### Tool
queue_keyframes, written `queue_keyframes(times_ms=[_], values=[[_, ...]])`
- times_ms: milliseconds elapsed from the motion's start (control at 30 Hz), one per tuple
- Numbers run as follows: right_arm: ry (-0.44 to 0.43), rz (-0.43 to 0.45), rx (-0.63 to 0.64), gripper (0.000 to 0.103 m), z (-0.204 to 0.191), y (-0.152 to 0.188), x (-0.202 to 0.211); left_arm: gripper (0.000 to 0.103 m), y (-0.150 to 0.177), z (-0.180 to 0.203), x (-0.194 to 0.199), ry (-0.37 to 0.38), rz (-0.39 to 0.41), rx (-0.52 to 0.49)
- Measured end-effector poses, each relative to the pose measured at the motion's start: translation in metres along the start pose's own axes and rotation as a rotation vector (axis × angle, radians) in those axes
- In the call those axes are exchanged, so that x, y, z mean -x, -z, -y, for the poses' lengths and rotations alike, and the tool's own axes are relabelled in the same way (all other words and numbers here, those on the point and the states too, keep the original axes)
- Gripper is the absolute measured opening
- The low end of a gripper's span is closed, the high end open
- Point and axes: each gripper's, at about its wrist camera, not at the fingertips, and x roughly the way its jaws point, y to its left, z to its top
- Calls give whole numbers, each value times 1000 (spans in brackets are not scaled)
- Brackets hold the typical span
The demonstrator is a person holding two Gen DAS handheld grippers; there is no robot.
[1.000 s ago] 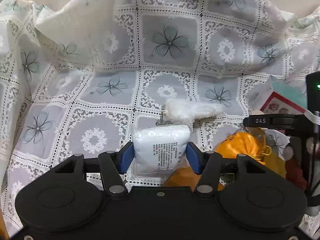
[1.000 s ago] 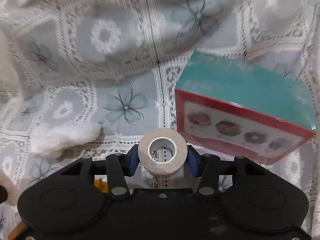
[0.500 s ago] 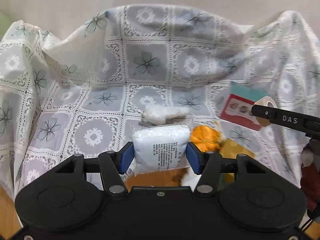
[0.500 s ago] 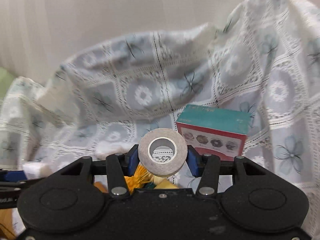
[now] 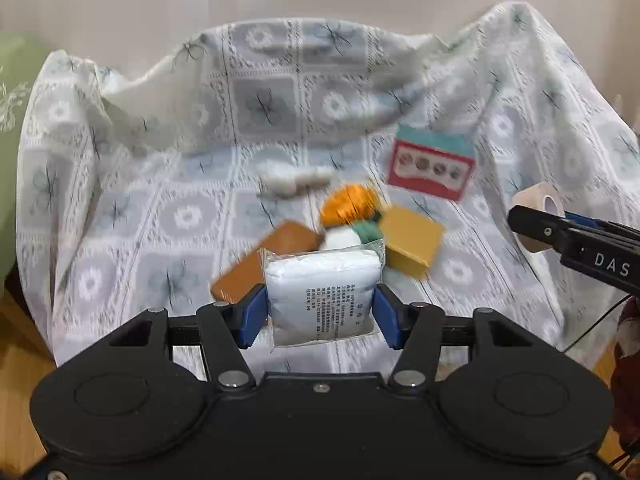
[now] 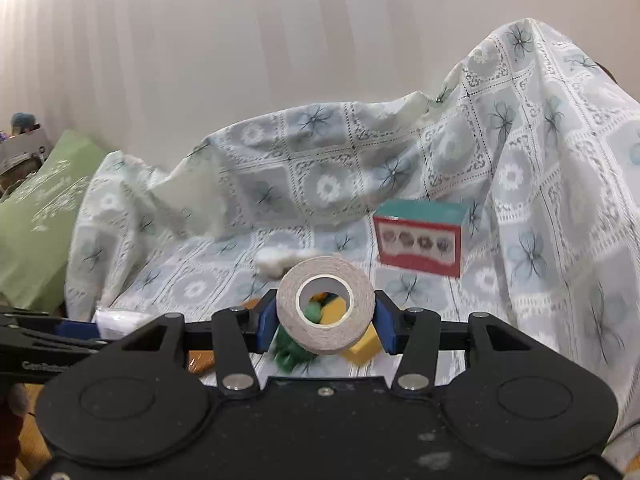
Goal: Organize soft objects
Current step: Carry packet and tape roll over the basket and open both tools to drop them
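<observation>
My left gripper [image 5: 320,312] is shut on a white packet in clear wrap [image 5: 322,294], held up in front of the covered seat. In the right wrist view my right gripper [image 6: 325,326] is shut on a beige roll of tape [image 6: 325,310]; that roll [image 5: 534,220] also shows at the right edge of the left wrist view. On the seat lie a white cotton tuft [image 5: 292,178], an orange pouch [image 5: 348,206], a brown flat piece [image 5: 266,262], a yellow block [image 5: 412,240] and a green piece [image 5: 368,230], bunched together.
A floral lace cloth [image 5: 160,208] covers the seat and its raised back and sides. A red and teal box [image 5: 432,168] stands at the back right. A green cushion [image 6: 36,216] lies left of the cloth. Wooden floor [image 5: 16,360] shows below.
Both grippers have pulled back and up from the seat, each keeping its grip. The cloth and the objects on it now look smaller and farther, and the wall behind has come into view.
</observation>
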Motion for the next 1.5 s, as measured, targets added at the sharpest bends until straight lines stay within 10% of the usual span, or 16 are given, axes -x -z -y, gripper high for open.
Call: queue_keyframes(times_ms=[567, 1500], values=[[23, -37, -83, 49, -17, 84, 103, 54, 81, 21, 43, -28, -56, 65], [78, -230, -210, 49, -10, 122, 102, 54, 135, 21, 28, -69, -188, 216]])
